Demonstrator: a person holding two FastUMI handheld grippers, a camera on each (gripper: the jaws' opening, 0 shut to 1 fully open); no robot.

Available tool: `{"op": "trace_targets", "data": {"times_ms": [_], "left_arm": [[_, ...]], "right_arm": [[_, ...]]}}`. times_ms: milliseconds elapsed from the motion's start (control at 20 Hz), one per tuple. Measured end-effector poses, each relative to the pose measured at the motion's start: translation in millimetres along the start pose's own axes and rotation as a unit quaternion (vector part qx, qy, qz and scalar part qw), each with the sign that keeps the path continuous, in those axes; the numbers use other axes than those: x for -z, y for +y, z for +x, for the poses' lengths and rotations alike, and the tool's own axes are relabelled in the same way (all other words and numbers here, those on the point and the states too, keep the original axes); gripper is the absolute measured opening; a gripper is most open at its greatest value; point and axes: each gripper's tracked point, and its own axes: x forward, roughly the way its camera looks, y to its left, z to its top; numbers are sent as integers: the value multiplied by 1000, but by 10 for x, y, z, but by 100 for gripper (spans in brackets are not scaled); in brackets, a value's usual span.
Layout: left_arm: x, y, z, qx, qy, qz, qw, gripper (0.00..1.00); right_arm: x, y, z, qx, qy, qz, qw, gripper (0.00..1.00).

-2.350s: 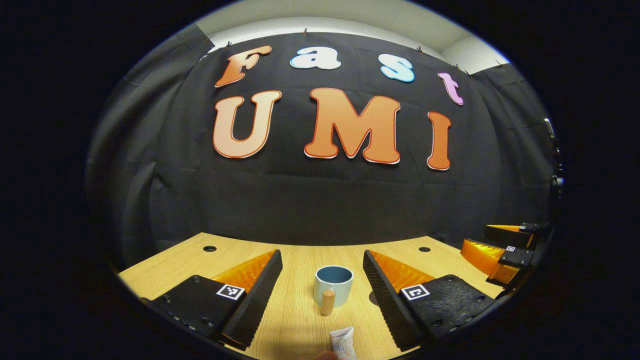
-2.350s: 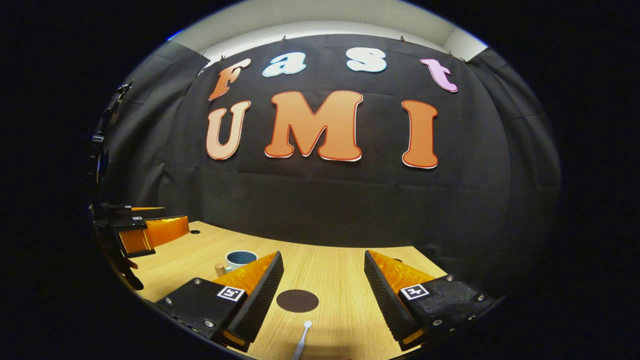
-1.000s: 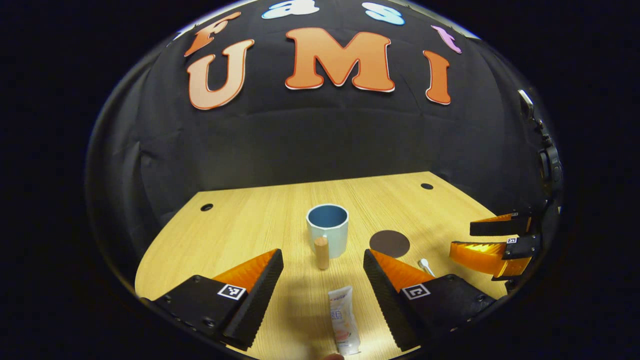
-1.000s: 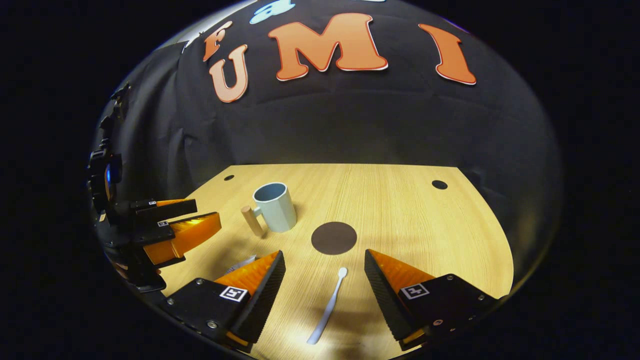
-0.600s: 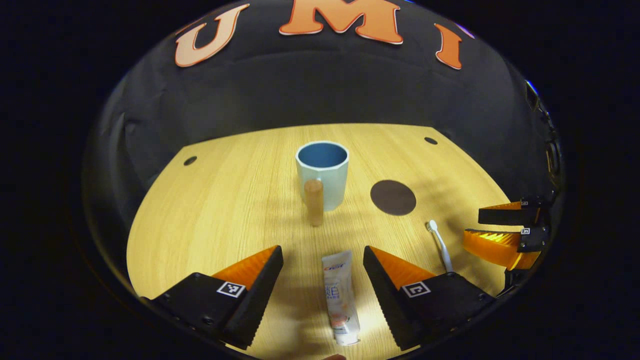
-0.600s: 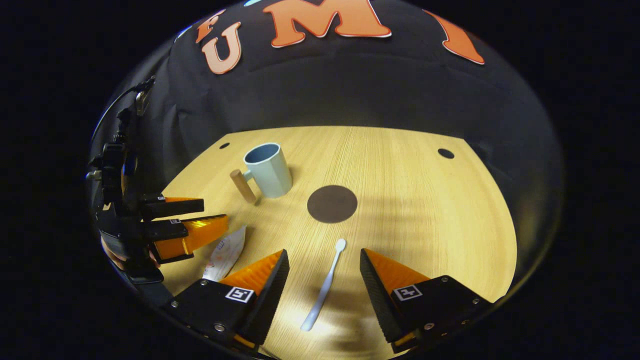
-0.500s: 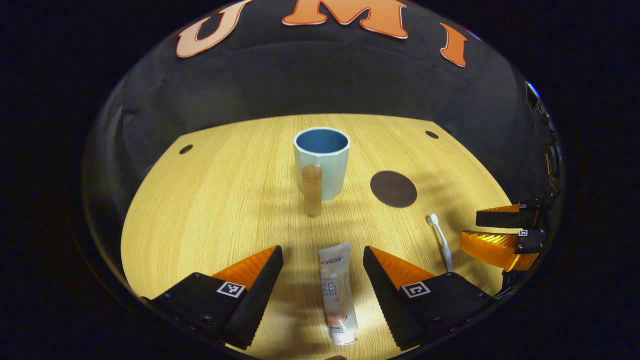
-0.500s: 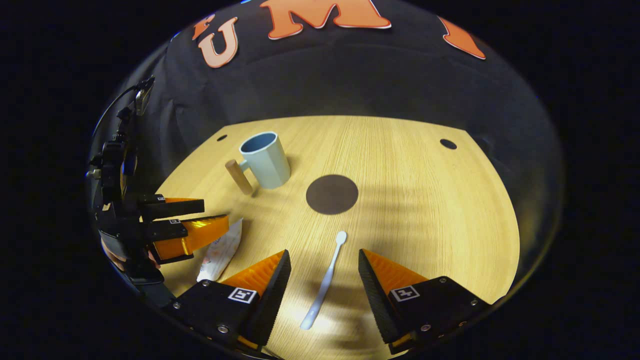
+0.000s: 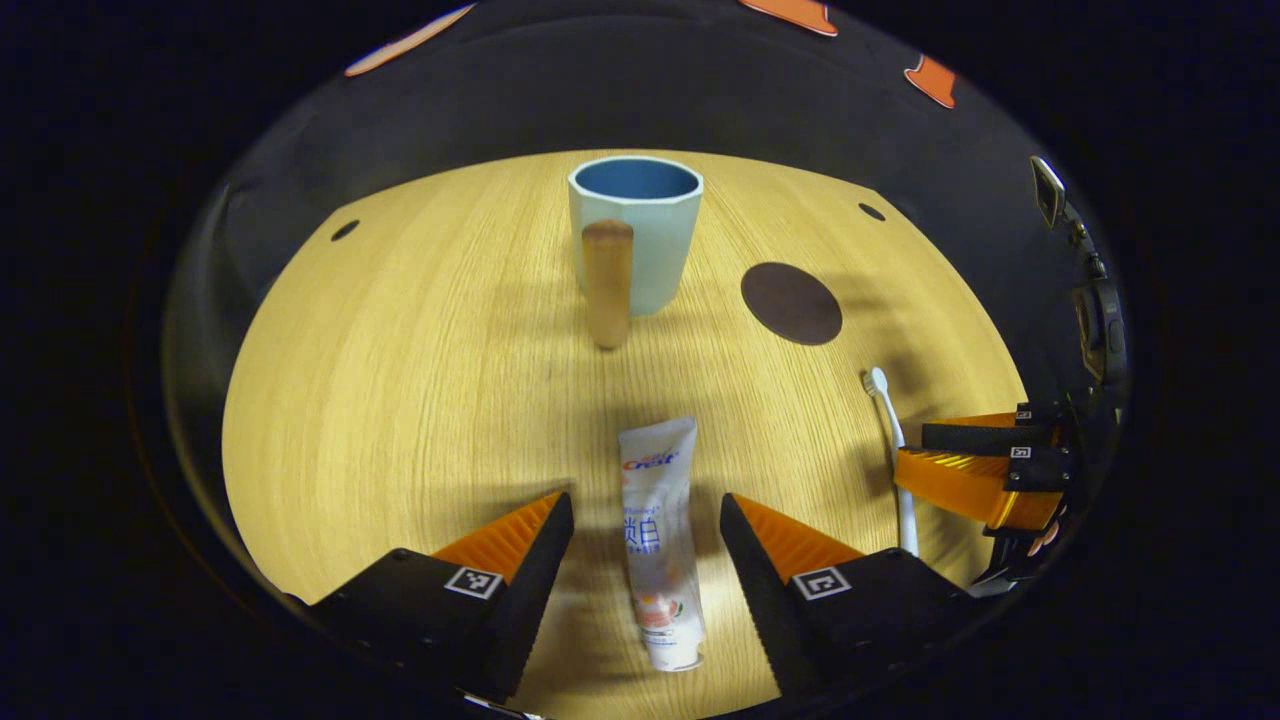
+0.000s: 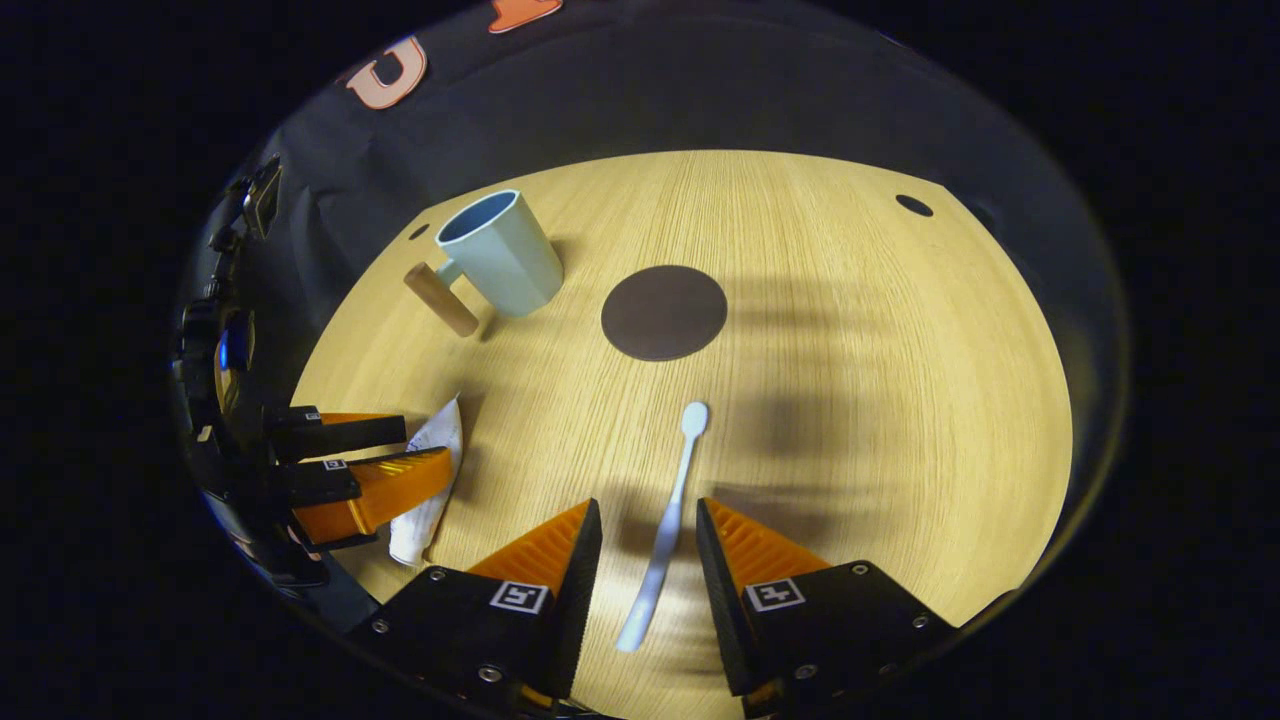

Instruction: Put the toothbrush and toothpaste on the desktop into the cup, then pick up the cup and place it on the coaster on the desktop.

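Toothpaste (image 9: 655, 540): lying flat on the surface (image 9: 420, 380), straddled by the spread fingers of the left tool (image 9: 640, 545); no contact is seen yet.
Toothbrush (image 10: 665, 520): lying flat, its handle bracketed by the narrowed but unclenched fingers of the right tool (image 10: 648, 550), head pointed toward the coaster (image 10: 664, 312).
Left tool state: released, nothing held.
Right tool state: gap small, nothing gripped; whether the handle is touched cannot be told.
Handling, toothpaste: judged light and soft; the tube would give under pressure, so a hold across the fuller middle, away from the flat crimped end, is advised.
Handling, toothbrush: judged light, stiff, thin and smooth; it could pivot or slip, so a hold near mid-handle is preferred.
Cup (image 9: 636, 230): upright, well apart from both items, beside the coaster and not on it; nothing is seen inside in the left gripper view.
Cup handle (image 9: 607, 283): a wooden peg, turned toward the left tool.
Coaster: bare, between the cup and the toothbrush head.
Progress: judged at the first pick-ups.
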Motion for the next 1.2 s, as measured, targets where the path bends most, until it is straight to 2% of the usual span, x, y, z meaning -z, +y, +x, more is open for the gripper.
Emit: {"op": "trace_targets", "data": {"times_ms": [100, 200, 250, 300, 350, 400, 450, 550, 600, 650, 700, 800, 1000, 1100, 1200], "left_arm": [[24, -13, -13, -2, 25, -11, 1000, 87], [-126, 34, -80, -8, 27, -12, 1000, 74], [-148, 67, -140, -13, 34, -16, 999, 70], [-139, 55, -153, -15, 37, -19, 999, 56], [-143, 53, -188, -17, 45, -25, 999, 52], [-124, 16, -150, -16, 44, -24, 999, 41], [-115, -6, -145, -7, 44, -29, 999, 41], [-138, -61, -192, 1, 35, -40, 999, 21], [-128, -87, -191, 9, 32, -44, 998, 18], [-139, -88, -174, 14, 28, -49, 998, 18], [-136, -89, -199, 17, 23, -52, 998, 13], [-162, -86, -227, 24, 8, -52, 998, 13], [-364, -56, -368, 31, -56, -43, 997, 13], [-467, -54, -387, 32, -87, -35, 995, 13], [-558, -49, -374, 38, -116, -35, 992, 13]], "right_arm": [[51, -1, 72, 7, 10, -2, 1000, 56], [85, 12, 107, 10, 15, -1, 1000, 52], [66, -9, 142, 17, 13, -1, 1000, 45], [40, -35, 134, 21, 10, 4, 1000, 39], [35, -72, 124, 24, 10, 10, 1000, 28], [3, -101, 118, 24, 4, 16, 1000, 22], [-8, -94, 115, 20, -1, 24, 1000, 14], [-29, -100, 77, 5, -11, 39, 999, 9], [-34, -95, 78, -3, -16, 45, 999, 8], [-37, -86, 69, -11, -21, 49, 999, 7], [-67, -88, 48, -17, -28, 52, 998, 6], [-133, -79, -9, -24, -49, 50, 997, 6], [-290, -63, -160, -32, -93, 42, 994, 6], [-356, -105, -233, -15, -123, 21, 992, 6], [-382, -11, -289, -25, -142, 8, 989, 6]]}}
